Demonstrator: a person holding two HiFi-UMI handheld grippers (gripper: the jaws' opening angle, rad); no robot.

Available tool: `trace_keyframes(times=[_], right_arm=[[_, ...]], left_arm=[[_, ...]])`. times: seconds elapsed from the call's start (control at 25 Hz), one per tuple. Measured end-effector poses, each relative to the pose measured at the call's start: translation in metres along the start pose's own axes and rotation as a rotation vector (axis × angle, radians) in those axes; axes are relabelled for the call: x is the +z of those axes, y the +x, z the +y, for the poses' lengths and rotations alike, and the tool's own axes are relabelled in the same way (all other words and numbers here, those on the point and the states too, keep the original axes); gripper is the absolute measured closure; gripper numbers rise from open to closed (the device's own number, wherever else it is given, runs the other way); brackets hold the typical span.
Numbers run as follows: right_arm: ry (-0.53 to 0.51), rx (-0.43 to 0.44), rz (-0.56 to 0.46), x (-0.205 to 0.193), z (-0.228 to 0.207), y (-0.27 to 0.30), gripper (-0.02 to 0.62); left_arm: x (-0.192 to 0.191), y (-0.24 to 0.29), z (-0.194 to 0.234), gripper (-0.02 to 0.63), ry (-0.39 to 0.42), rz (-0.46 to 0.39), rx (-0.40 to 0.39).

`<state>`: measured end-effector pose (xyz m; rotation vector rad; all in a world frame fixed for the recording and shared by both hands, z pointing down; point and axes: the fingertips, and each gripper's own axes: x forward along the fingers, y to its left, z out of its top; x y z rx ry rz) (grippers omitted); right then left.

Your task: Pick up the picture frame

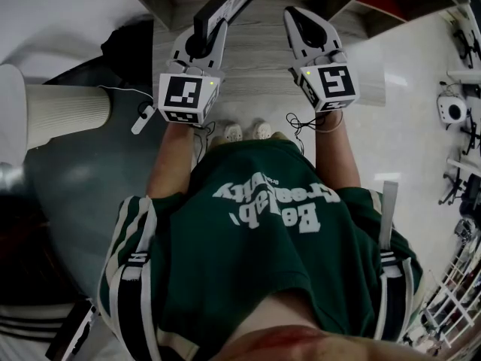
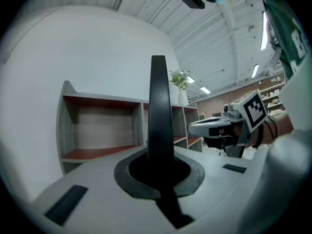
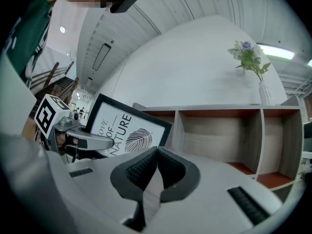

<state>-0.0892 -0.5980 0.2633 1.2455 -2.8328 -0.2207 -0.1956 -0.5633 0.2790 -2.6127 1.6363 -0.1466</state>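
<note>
Pick-up looks basically done: left hand-held gripper is clamped on the edge of the picture frame, apparently holding it tilted in the air before the shelf unit, right hand-held gripper pinched together on nothing, no step left.

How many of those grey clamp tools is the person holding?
2. The left gripper, at the head view's left, is clamped on the picture frame; the right gripper, beside it, is shut and empty. None seems hidden.
</note>
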Motion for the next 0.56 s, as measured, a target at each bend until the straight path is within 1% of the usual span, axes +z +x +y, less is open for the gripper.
trace_keyframes(times=[0.56], right_arm=[[-0.008,0.002,-0.001,0.0038,0.0019,-0.0009,0.561]], left_arm=[[0.0032,-0.0012,-0.0018,0.58,0.01,0.001,-0.008]])
